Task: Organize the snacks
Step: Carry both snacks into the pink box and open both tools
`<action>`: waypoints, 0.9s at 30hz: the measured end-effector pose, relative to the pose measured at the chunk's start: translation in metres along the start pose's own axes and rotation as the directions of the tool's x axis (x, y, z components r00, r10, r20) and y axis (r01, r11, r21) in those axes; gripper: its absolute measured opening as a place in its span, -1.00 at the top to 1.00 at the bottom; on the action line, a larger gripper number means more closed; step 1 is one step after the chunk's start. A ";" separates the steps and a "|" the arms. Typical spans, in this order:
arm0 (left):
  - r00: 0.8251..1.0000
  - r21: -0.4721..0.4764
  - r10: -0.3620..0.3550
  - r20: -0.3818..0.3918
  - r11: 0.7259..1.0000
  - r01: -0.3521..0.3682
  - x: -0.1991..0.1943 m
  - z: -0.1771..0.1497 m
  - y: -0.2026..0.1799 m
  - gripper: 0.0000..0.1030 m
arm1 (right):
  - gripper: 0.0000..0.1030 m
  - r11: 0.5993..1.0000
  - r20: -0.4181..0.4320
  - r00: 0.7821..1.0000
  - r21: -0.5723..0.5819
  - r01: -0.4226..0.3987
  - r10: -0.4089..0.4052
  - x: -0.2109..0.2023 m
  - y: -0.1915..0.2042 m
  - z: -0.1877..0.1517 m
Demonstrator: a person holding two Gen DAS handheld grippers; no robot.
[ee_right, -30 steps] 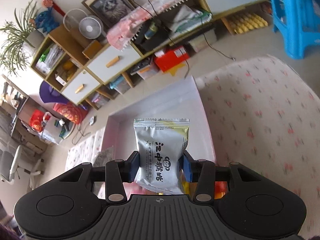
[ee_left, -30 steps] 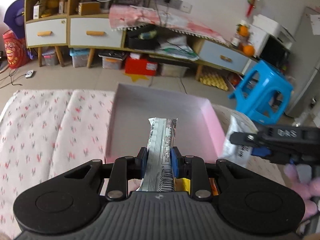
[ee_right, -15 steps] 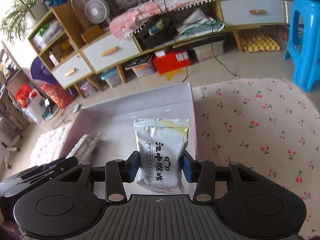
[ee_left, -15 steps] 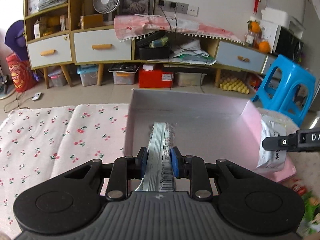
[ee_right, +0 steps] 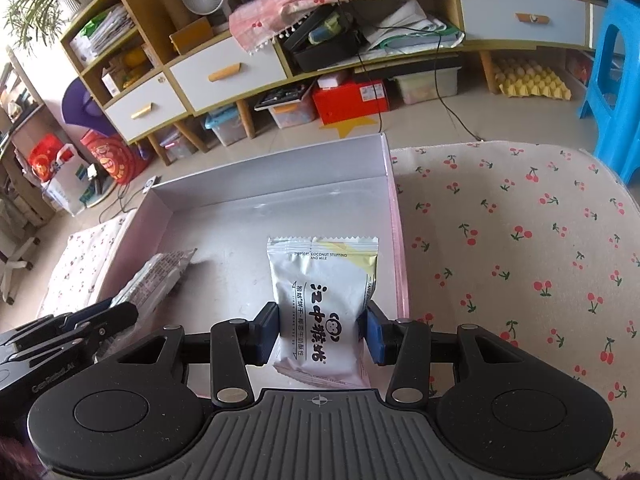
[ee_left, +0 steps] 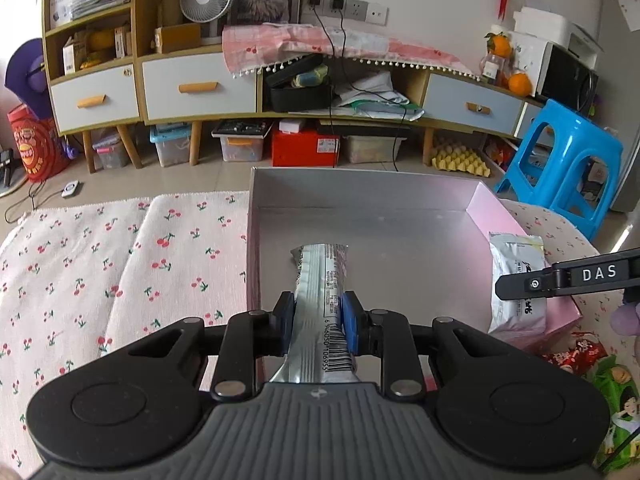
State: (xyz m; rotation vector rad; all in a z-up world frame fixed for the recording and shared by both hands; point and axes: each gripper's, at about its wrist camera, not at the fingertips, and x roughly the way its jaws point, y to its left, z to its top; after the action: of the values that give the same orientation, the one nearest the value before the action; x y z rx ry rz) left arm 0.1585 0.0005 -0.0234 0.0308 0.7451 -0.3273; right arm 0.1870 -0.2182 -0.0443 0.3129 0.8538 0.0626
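My left gripper [ee_left: 318, 322] is shut on a long silver snack bar [ee_left: 322, 292] with a barcode; the bar's far end reaches down into the pink box [ee_left: 492, 216]. My right gripper [ee_right: 322, 330] is shut on a white biscuit packet [ee_right: 322, 280] with black Chinese lettering, held over the right side of the same box [ee_right: 394, 216]. In the left wrist view that packet [ee_left: 516, 280] and the right gripper's finger [ee_left: 568, 276] show by the box's right wall. In the right wrist view the snack bar [ee_right: 156, 280] and the left gripper [ee_right: 80, 328] sit at the box's left.
The box lies on a cherry-print cloth [ee_left: 120, 264]. More snack packets [ee_left: 576, 356] lie on the cloth right of the box. Beyond the cloth's edge stand a blue stool [ee_left: 568, 160] and a low cabinet [ee_left: 200, 92] with storage bins under it.
Both grippers have come down and levelled out over the box. The snack bar and the packet now sit lower inside it, each still gripped.
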 end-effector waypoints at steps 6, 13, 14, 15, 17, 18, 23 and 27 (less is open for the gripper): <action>1.000 0.002 0.021 0.014 1.000 -0.021 0.006 0.003 -0.003 0.55 | 0.15 1.000 0.006 1.000 0.009 0.006 -0.006 0.003 0.001 0.003; 0.998 -0.008 0.050 0.048 0.999 -0.049 0.020 0.002 0.000 0.53 | 0.13 1.000 0.012 1.000 0.002 0.001 -0.001 0.003 -0.001 0.003; 0.997 -0.005 0.050 0.052 0.999 -0.049 0.018 0.001 -0.001 0.52 | 0.12 1.000 0.013 1.000 0.001 -0.001 0.001 0.003 -0.001 0.003; 0.998 -0.003 0.049 0.051 0.999 -0.049 0.017 0.002 -0.001 0.50 | 0.11 1.000 0.015 1.000 0.000 -0.002 0.002 0.002 -0.001 0.003; 0.998 -0.001 0.045 0.046 0.999 -0.045 0.014 0.002 0.000 0.48 | 0.11 1.000 0.020 1.000 0.000 -0.007 0.007 0.000 -0.001 0.003; 0.998 -0.002 0.045 0.051 0.999 -0.045 0.011 0.002 0.000 0.47 | 0.10 1.000 0.018 1.000 0.002 -0.013 0.013 -0.001 0.000 0.004; 1.000 -0.022 0.018 0.023 1.000 -0.017 0.000 0.001 -0.001 0.01 | -0.33 0.999 0.027 0.999 -0.006 -0.039 0.039 -0.018 0.005 0.005; 1.000 -0.040 0.004 0.002 0.999 -0.004 -0.015 0.002 -0.002 -0.34 | -0.41 0.999 0.016 0.999 -0.022 -0.030 0.031 -0.038 0.015 0.002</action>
State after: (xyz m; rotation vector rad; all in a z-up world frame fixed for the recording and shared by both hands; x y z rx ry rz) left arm 0.1490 0.0025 -0.0113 -0.0057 0.7494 -0.3088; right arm 0.1642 -0.2109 -0.0107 0.3056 0.8313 0.0976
